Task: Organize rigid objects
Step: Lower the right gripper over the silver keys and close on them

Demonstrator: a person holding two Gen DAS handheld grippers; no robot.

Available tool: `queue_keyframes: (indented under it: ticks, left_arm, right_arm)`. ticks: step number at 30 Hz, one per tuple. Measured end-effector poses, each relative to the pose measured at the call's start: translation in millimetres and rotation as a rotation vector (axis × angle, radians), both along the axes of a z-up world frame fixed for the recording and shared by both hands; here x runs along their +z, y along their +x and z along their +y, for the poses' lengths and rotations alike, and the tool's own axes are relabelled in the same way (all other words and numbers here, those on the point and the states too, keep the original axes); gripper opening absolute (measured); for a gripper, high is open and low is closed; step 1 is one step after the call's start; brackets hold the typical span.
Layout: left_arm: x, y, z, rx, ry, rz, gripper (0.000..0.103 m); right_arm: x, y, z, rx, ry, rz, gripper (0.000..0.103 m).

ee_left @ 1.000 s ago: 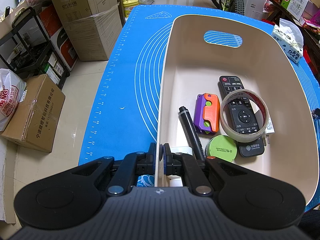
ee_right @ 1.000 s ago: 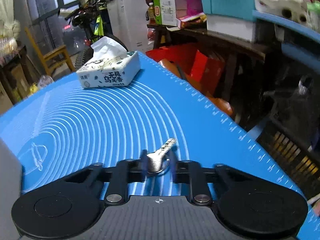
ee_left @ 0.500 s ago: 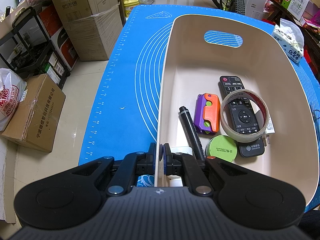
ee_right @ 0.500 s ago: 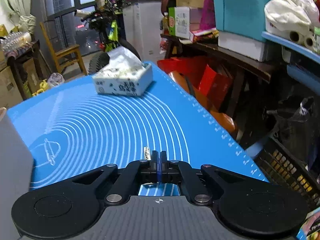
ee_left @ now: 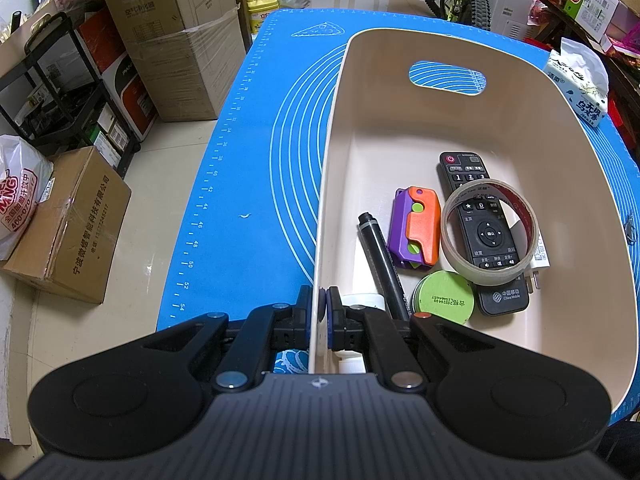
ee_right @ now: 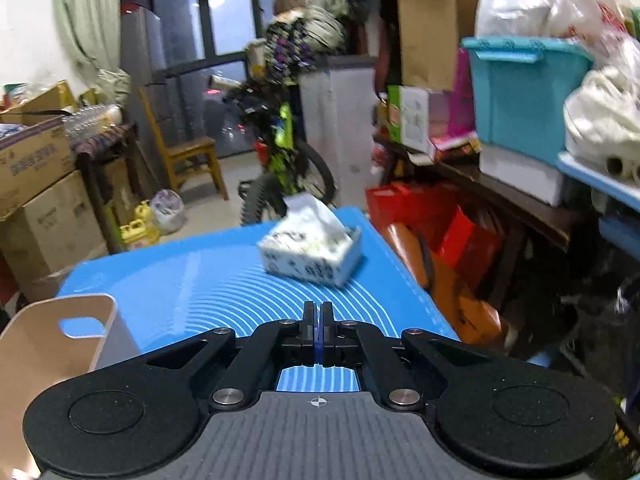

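On the blue mat point(ee_left: 248, 168), the cream bin point(ee_left: 576, 184) sits with its left wall pinched by the left gripper point(ee_left: 319, 312), one finger on each side. Remote point(ee_left: 486, 236), tape ring point(ee_left: 488, 236), marker point(ee_left: 382, 264), green tin point(ee_left: 443, 298) and purple-orange toy point(ee_left: 414, 232) crowd the bin's near end; its far end is bare. The right gripper point(ee_right: 319, 334) hangs over open mat near the right edge, fingers pressed together, whether on anything I cannot tell, short of the tissue pack point(ee_right: 312, 258).
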State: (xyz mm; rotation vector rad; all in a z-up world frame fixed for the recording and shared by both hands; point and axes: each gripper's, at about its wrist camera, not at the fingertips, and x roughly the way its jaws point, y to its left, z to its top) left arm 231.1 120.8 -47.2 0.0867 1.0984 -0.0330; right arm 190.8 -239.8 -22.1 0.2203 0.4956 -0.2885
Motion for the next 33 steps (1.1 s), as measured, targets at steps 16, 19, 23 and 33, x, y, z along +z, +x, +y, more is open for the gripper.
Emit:
queue_keyframes:
  ticks: [16,19,23,33]
  left_arm:
    - [-2.2,-0.6,1.6,-0.002,-0.009,0.000,0.008]
    - [-2.3,-0.5,1.4,-0.002,-0.006,0.000,0.008]
    - [-2.6,-0.2,0.4,-0.001,-0.002,0.000,0.008]
    - [-2.7,-0.2,-0.6,-0.001,0.003,0.000,0.008]
  right_arm:
    - [-88.1,15.0,-34.4,-0.164,0.181,0.319,0.036]
    - [-105.7,14.0,-43.3,-0.201,0.230,0.351,0.048]
    - [-116.9,15.0,-48.1,-0.204,0.263,0.325,0.054]
    - [-122.5,31.2,-30.1,-0.142,0.134,0.267,0.043]
